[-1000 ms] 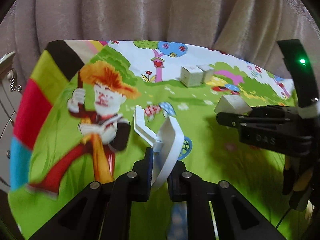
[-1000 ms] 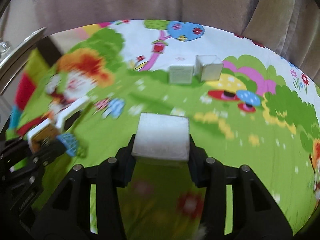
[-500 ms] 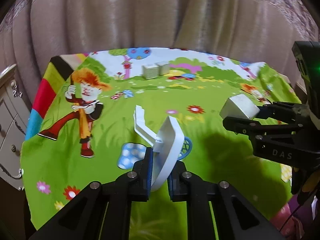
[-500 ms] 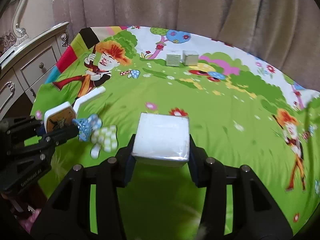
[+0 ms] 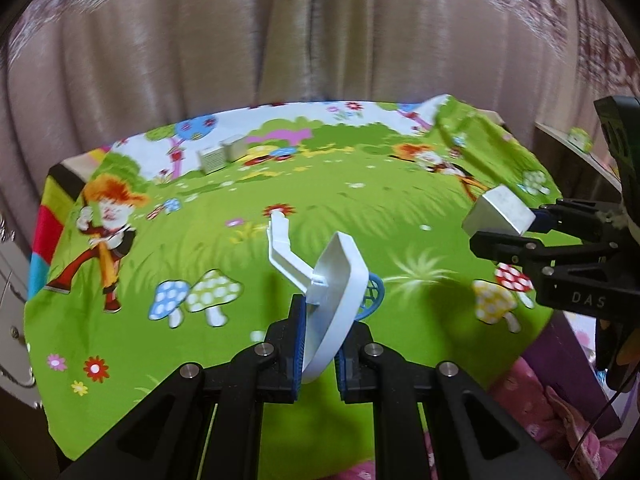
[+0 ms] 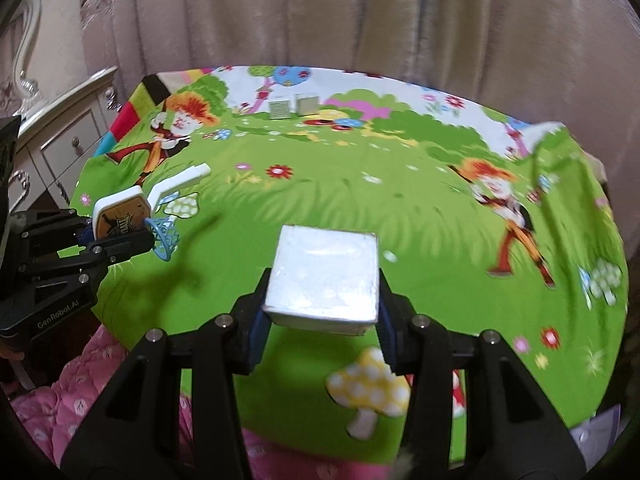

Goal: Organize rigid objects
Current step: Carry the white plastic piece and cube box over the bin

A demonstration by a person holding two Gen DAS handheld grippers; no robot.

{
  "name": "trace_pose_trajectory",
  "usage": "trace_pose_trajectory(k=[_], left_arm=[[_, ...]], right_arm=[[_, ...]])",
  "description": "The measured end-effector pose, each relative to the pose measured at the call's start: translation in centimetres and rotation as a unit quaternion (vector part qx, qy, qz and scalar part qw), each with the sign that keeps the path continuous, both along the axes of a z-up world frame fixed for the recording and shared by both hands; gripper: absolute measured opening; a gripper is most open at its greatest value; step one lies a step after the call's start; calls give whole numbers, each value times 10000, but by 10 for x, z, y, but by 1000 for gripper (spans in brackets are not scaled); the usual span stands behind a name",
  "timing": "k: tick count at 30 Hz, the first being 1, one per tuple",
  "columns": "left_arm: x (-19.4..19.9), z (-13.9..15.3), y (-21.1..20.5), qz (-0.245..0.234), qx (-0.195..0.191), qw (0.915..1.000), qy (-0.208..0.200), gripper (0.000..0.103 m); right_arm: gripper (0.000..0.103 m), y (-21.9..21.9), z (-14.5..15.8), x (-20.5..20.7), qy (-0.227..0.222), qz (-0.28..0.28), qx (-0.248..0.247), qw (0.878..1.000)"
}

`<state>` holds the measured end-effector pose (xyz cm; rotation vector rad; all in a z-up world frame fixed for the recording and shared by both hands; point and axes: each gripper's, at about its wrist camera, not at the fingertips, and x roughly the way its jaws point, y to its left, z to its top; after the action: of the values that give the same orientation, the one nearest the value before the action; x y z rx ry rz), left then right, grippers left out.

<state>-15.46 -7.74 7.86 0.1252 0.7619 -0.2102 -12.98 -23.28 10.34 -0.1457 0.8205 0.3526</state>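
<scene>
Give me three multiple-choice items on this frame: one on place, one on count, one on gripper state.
1. Where do the small cubes resting on the cloth sit?
A. near edge
B. far edge, by the curtain
C. on the dresser

2. How many cubes rest on the cloth, untouched?
A. one
B. two
C. four

3. What does the left gripper hold?
A. a white toy basketball hoop
B. nothing
C. a cube

Key: 1 B, both wrist views show them at the far side, below the curtain. 2 B, two stand side by side; a third cube is clamped in the right gripper. 3 A, its jaws pinch the toy hoop's backboard, the blue net hanging beside.
</scene>
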Motion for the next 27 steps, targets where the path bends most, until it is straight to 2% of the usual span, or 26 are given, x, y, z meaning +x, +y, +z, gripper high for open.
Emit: trace_pose_trajectory(k=[7,16,27], left_arm=[[-15,9,-39,-452,140,9989,-61,13],[-30,25,-69,-787,264,9964,-151,13],[-57,52,-126,-1565,388,9860,-418,13]], right_arm=[[50,-48,11,-27,-83,-411,197,9989],[50,-76,26,-53,-289,-624,336,9971],[50,-124,62,-98,-776,-1028,334,9911]])
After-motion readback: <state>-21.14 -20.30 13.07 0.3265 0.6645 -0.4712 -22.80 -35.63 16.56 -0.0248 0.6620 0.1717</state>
